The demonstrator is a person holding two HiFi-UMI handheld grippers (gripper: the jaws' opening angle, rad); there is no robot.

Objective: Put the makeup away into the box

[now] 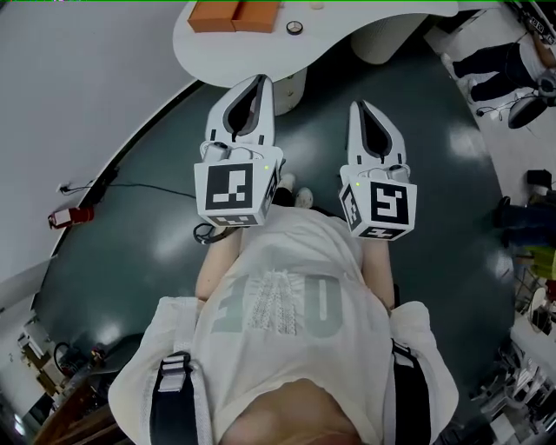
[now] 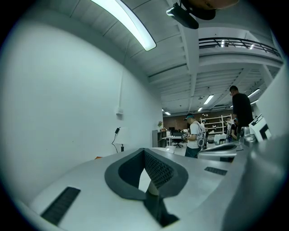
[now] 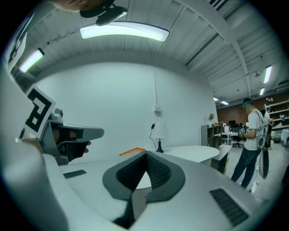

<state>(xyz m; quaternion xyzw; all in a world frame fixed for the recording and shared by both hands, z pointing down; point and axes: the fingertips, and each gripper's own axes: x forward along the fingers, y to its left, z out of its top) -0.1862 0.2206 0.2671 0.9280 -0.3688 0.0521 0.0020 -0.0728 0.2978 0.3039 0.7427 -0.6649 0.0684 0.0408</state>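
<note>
Found the left gripper (image 1: 258, 81) and the right gripper (image 1: 361, 107) held side by side in front of the person's shirt (image 1: 287, 295), roughly level and aimed toward the white table (image 1: 252, 52).

Confirmed in the left gripper view that its jaws are pressed together at the tips with nothing between them. Confirmed the same closed, empty condition for the other in the right gripper view.

Located the orange box (image 1: 234, 13) on the table in the head view, with a small round makeup item (image 1: 295, 28) just beside it on the bare tabletop, well apart from both grippers. Saw that round item in the head view only. Picked up no more than an orange sliver of the box above the jaw tips in the right gripper view. Could not make out box or makeup with certainty in the left gripper view.

Recorded, in the left gripper view but not from the head, a person with a backpack (image 2: 195, 135) and a person in dark clothing (image 2: 241, 108) standing far off. Noted the dark floor (image 1: 434, 156) from the head view alone.
</note>
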